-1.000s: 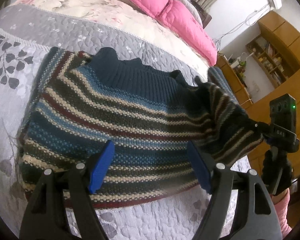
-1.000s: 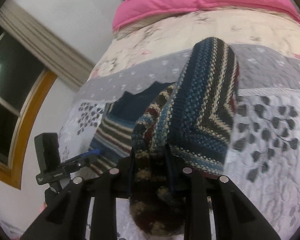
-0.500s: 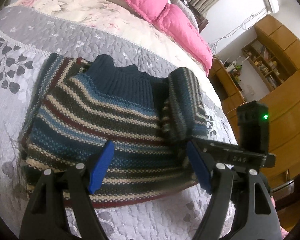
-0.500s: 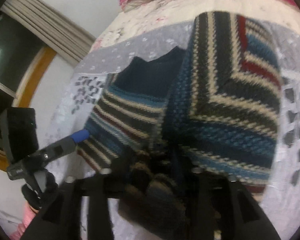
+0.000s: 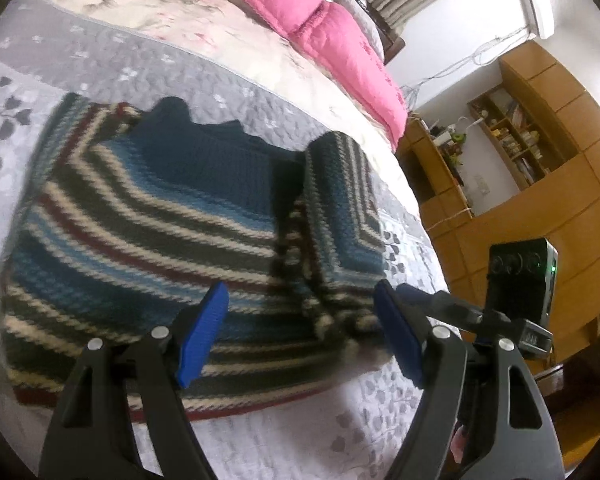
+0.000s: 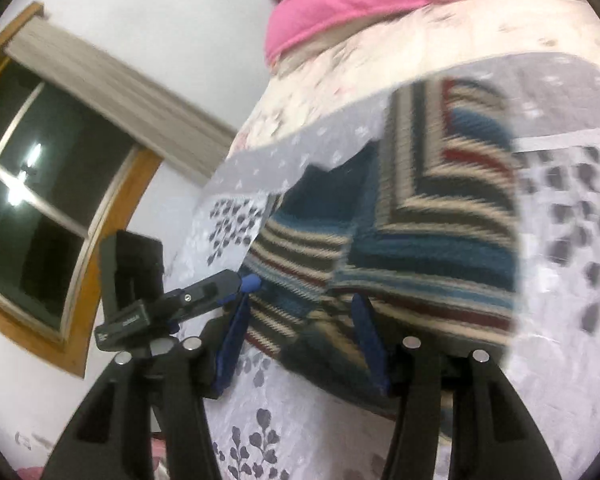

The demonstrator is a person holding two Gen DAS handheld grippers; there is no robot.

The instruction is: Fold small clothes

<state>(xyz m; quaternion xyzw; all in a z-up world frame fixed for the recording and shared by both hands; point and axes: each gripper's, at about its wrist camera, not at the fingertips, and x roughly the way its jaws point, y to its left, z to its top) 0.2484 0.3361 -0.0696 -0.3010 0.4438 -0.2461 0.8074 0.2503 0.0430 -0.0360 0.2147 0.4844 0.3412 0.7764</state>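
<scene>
A small striped knit sweater (image 5: 132, 224) with a dark blue collar lies flat on the bed. Its right sleeve (image 5: 340, 208) is folded inward across the body, and the cuff rests near the hem. My left gripper (image 5: 300, 332) hovers open over the hem, its blue pads apart and holding nothing. In the right wrist view, my right gripper (image 6: 300, 340) is open just above the sleeve's cuff end (image 6: 328, 344), with the folded sleeve (image 6: 444, 216) beyond it. The left gripper's finger (image 6: 204, 292) shows at the left.
The grey leaf-print quilt (image 5: 100, 52) covers the bed, with a pink duvet (image 5: 320, 12) at the head. Wooden cabinets and shelves (image 5: 560, 160) stand past the bed's right edge. The right gripper's camera housing (image 5: 520, 276) is close by. A dark window (image 6: 40, 200) is on the left wall.
My right gripper carried the sleeve across onto the sweater's body, then opened and let it go. The left gripper stayed open over the hem.
</scene>
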